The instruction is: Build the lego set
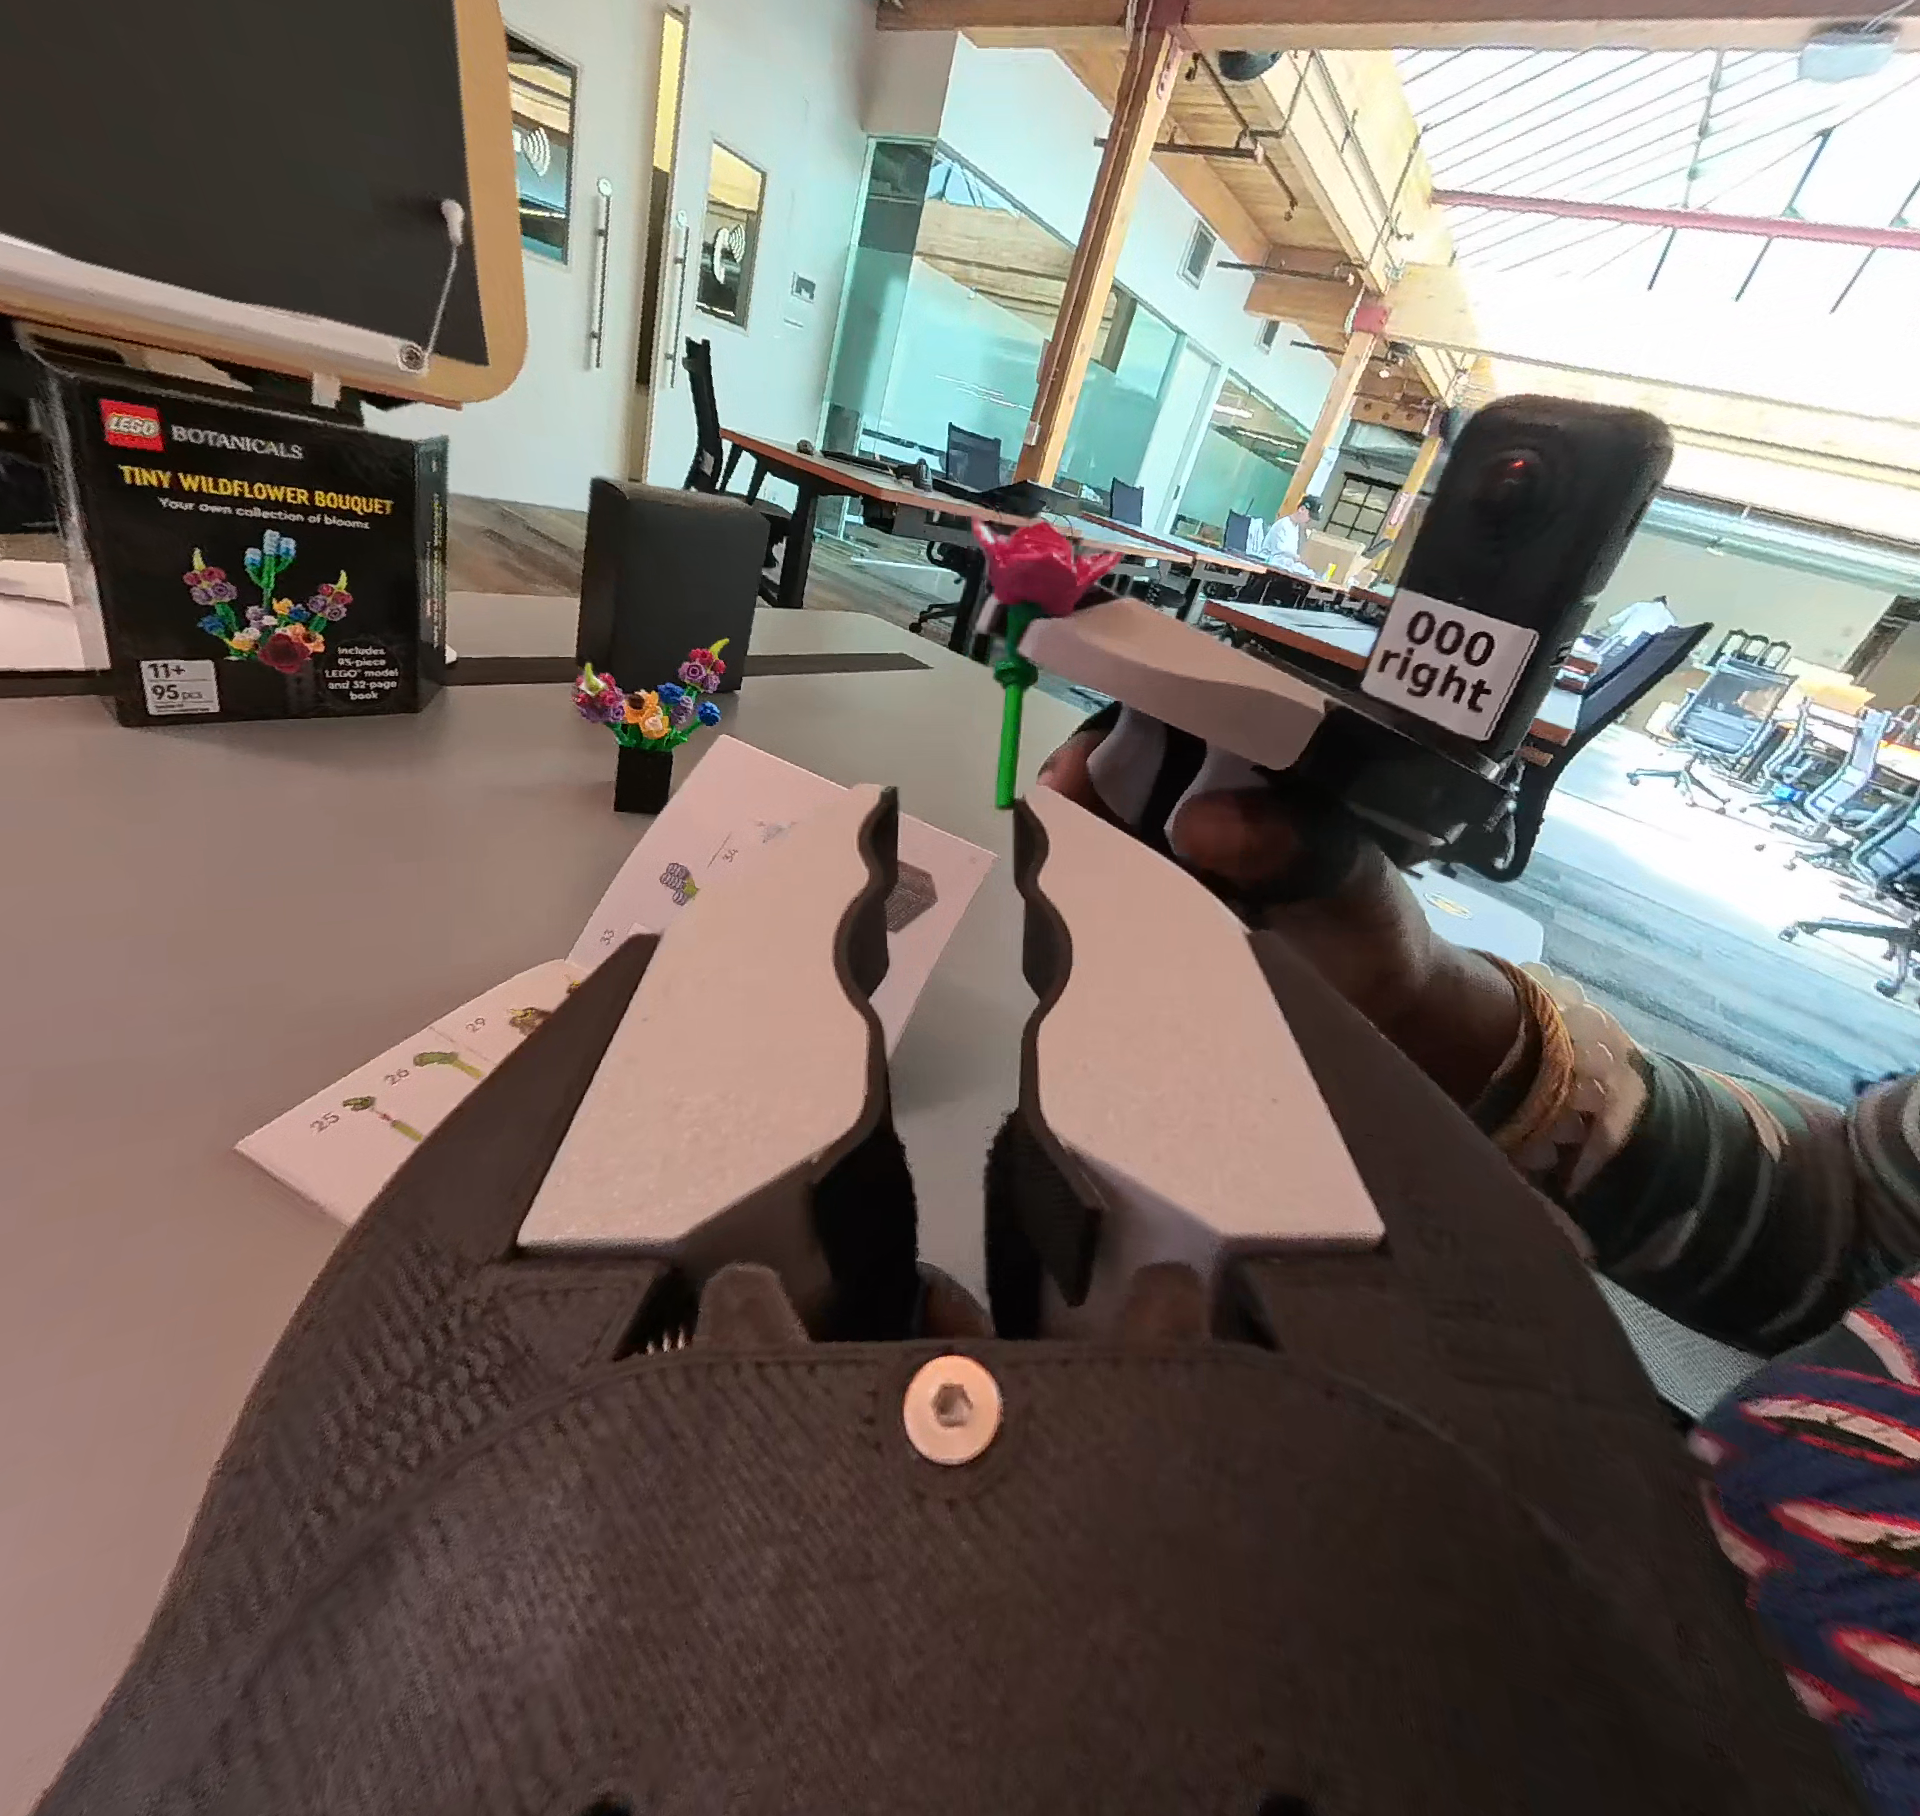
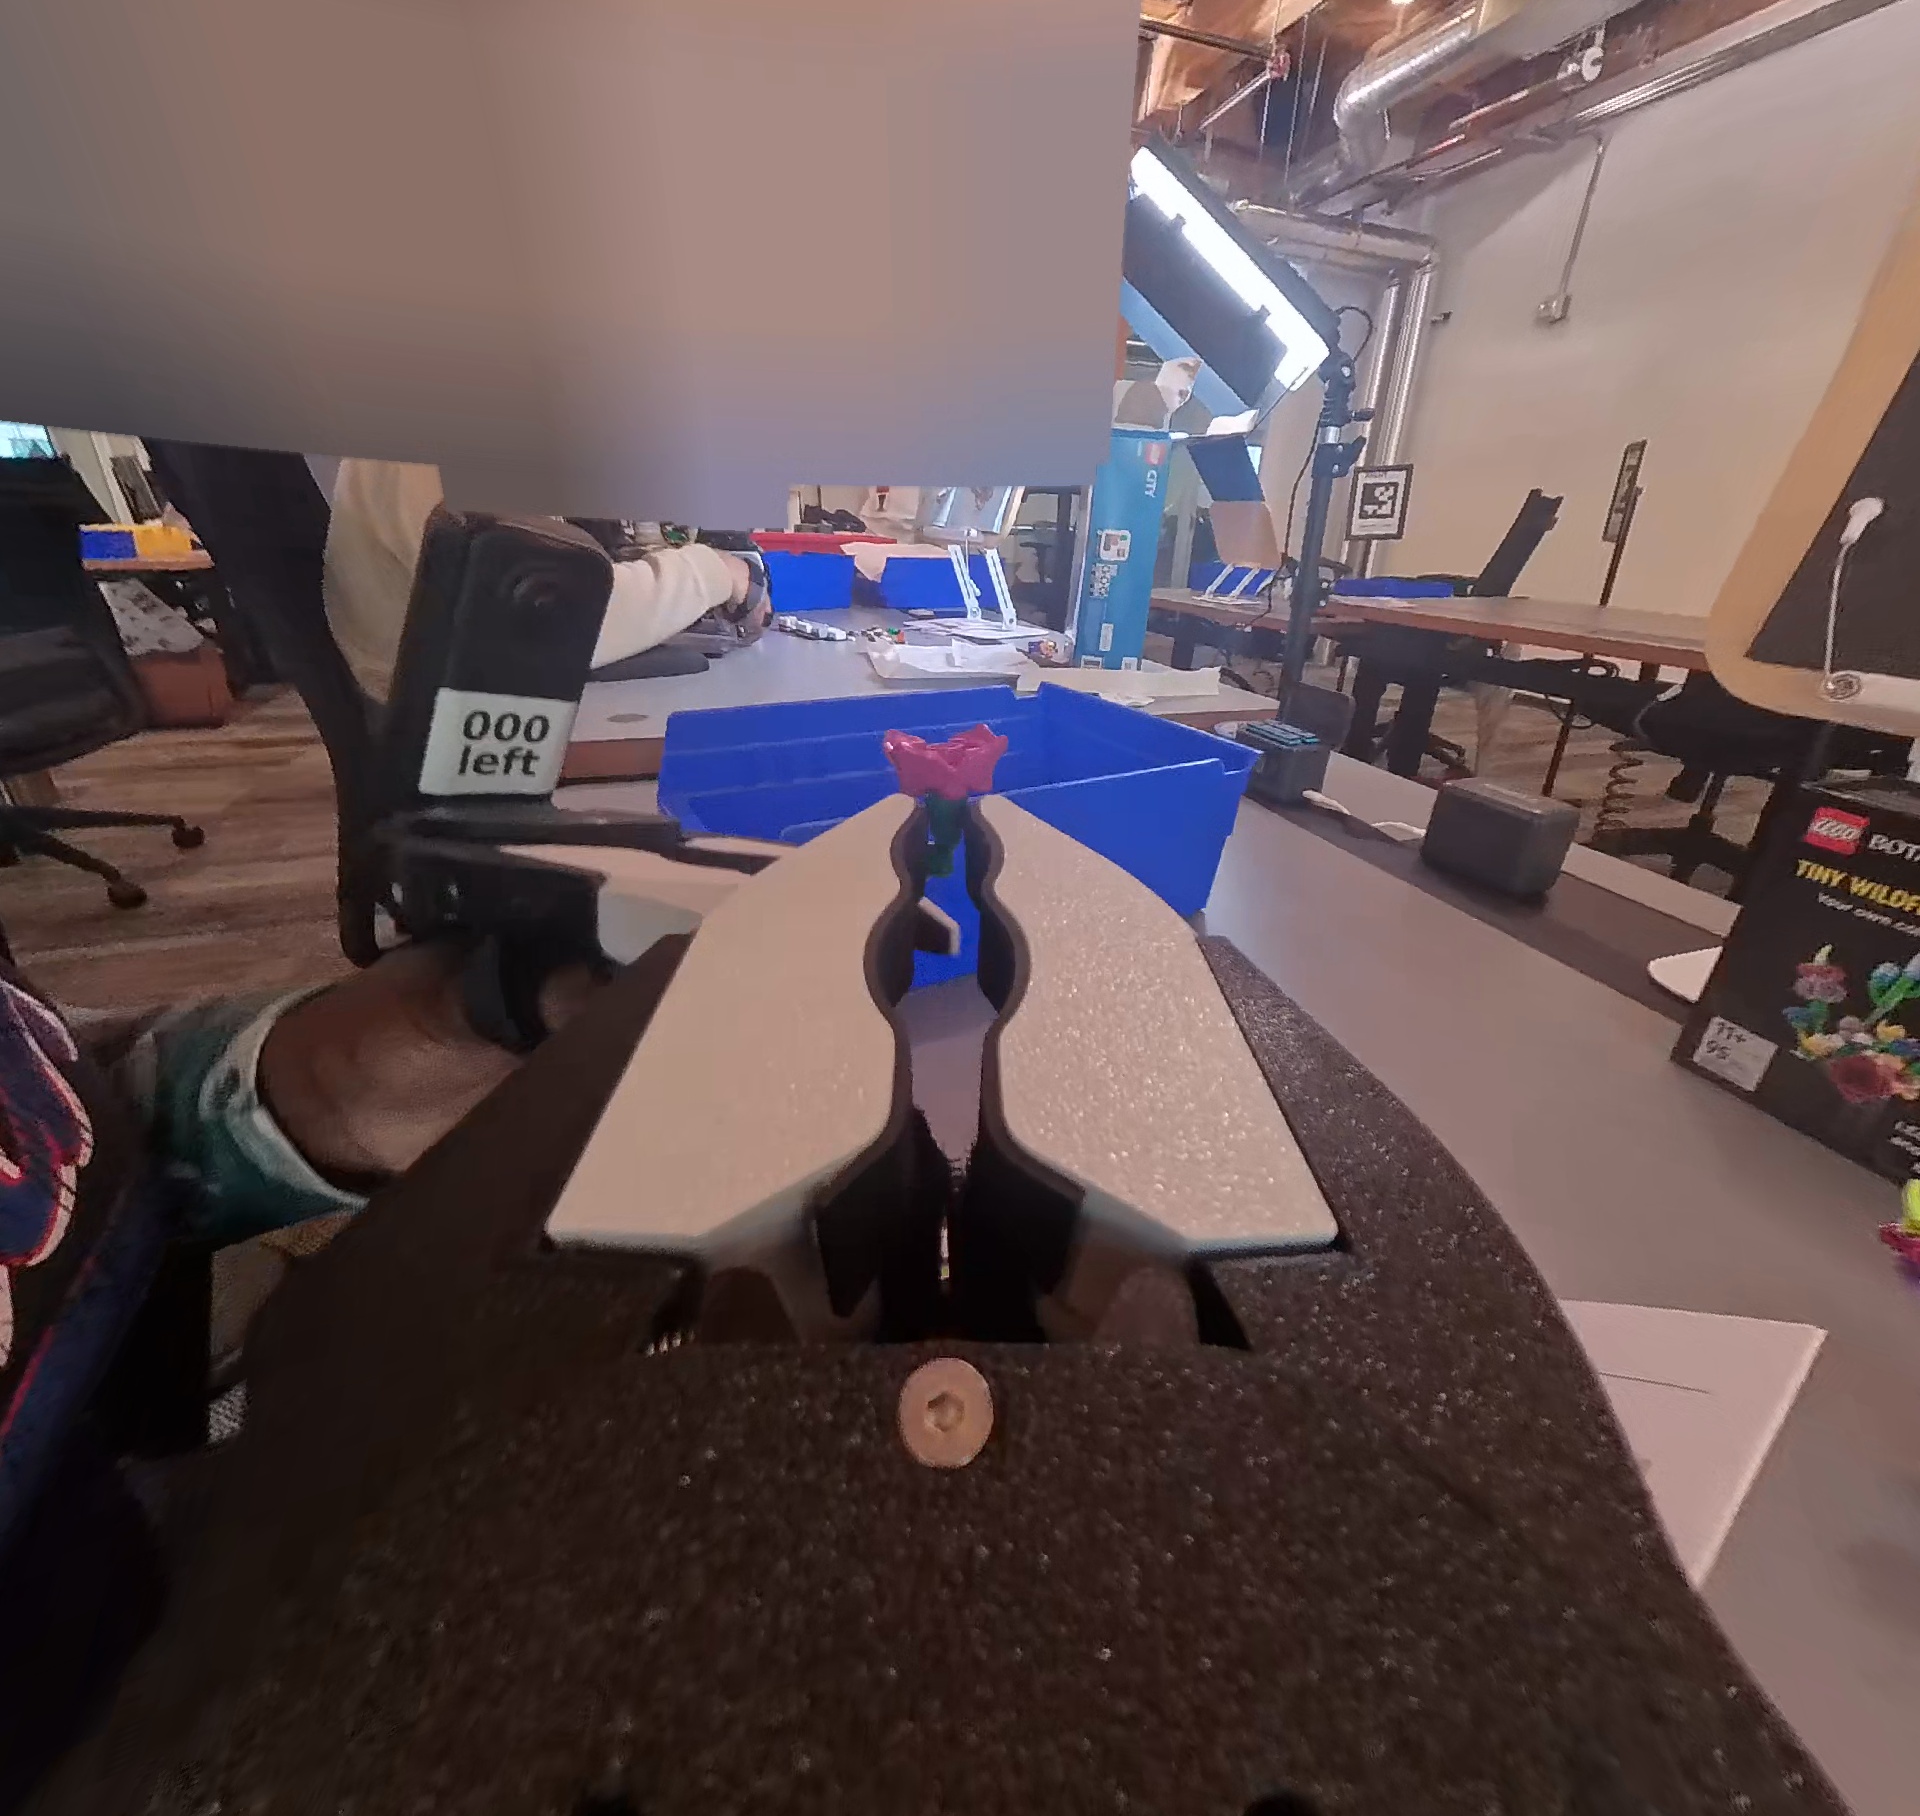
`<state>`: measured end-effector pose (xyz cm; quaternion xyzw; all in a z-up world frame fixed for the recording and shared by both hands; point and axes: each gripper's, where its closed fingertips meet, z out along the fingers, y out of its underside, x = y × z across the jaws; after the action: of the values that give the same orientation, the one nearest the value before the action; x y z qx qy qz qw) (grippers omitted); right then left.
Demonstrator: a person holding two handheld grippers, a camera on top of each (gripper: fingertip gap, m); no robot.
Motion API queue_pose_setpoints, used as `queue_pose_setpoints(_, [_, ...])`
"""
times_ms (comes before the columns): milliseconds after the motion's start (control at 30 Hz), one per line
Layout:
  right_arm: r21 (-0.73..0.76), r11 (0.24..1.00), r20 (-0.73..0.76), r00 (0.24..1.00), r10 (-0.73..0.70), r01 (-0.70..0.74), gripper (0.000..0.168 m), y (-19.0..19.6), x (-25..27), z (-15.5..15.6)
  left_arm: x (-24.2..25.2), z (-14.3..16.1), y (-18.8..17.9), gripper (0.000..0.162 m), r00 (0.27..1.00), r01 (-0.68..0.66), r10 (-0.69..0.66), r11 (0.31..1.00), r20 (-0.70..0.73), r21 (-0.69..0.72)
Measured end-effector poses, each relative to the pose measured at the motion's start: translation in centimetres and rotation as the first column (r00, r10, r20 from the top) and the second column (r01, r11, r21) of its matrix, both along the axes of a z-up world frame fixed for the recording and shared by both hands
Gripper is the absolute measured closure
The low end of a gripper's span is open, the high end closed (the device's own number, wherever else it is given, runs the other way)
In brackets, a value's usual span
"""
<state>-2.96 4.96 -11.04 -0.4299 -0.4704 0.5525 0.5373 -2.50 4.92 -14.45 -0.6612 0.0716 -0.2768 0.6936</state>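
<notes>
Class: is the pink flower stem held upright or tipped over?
Upright: the pink flower stem hangs vertical, bloom on top, gripped by the right tongs.

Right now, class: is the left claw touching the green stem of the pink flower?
Cannot tell. In the left wrist view the stem ends right at the left claw's fingertip, so no contact or gap shows plainly.

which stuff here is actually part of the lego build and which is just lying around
Part of the job:
- pink flower on a green stem, held in the right gripper
- small bouquet in a black pot
- instruction sheets
- set box
- left gripper, open near the stem's lower end

Just lying about:
- blue bin
- dark block
- grey table
</notes>
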Motion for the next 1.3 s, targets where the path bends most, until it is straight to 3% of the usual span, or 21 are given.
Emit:
queue_pose_setpoints(167, [-0.048,0.999,-0.012,1.000,0.010,-0.010,0.162,0.7,0.7,-0.1,-2.7,1.3,-2.1,0.140,0.999,0.012,-0.011,1.000,-0.045,0.007])
queue_pose_setpoints(267, [-0.110,0.993,-0.018,0.999,0.035,-0.036,0.162,0.9,0.8,-0.6,-5.6,1.7,-3.0,0.137,0.983,-0.023,0.019,1.000,-0.185,-0.021])
queue_pose_setpoints(300, [-0.107,0.994,-0.013,0.999,0.036,-0.037,0.162,1.0,0.9,-0.6,-7.3,1.7,-3.1,0.137,0.957,-0.058,0.044,0.997,-0.287,-0.043])
queue_pose_setpoints(367, [-0.067,0.997,0.010,0.999,0.032,-0.031,0.162,1.1,1.2,-0.7,-12.5,1.4,-3.2,0.137,0.837,-0.190,0.093,0.973,-0.539,-0.128])
queue_pose_setpoints(467, [-0.012,0.999,0.047,0.998,0.049,-0.048,0.162,1.0,1.8,-1.2,-21.7,-0.8,-3.8,0.137,0.650,-0.372,-0.076,0.836,-0.756,-0.404])
queue_pose_setpoints(533, [-0.016,0.998,0.045,0.997,0.061,-0.061,0.162,1.1,2.0,-1.6,-25.8,-3.5,-4.5,0.137,0.645,-0.373,-0.316,0.664,-0.696,-0.648])
queue_pose_setpoints(600, [-0.038,0.996,0.032,0.996,0.082,-0.081,0.162,1.0,2.2,-1.8,-29.0,-5.9,-4.1,0.139,0.650,-0.362,-0.463,0.509,-0.603,-0.781])
queue_pose_setpoints(667, [-0.048,0.995,0.028,0.995,0.094,-0.092,0.162,1.0,2.3,-1.7,-31.7,-7.8,-3.0,0.140,0.634,-0.390,-0.526,0.416,-0.567,-0.822])
queue_pose_setpoints(800, [-0.012,0.998,0.044,0.997,0.067,-0.067,0.162,1.5,2.7,-1.9,-34.7,-11.1,-1.4,0.142,0.622,-0.428,-0.582,0.308,-0.524,-0.850])
queue_pose_setpoints(933, [-0.022,0.997,0.036,0.997,0.075,-0.074,0.162,1.6,2.8,-1.8,-35.2,-13.1,-1.7,0.145,0.622,-0.428,-0.621,0.239,-0.476,-0.872])
queue_pose_setpoints(1067, [-0.020,0.997,0.037,0.996,0.078,-0.077,0.162,1.5,2.8,-1.8,-35.3,-13.3,-1.1,0.146,0.601,-0.453,-0.620,0.257,-0.505,-0.854])
queue_pose_setpoints(1300, [-0.021,0.998,0.034,0.997,0.067,-0.066,0.162,1.7,2.9,-1.7,-35.8,-13.9,-1.2,0.153,0.592,-0.482,-0.641,0.205,-0.489,-0.852])
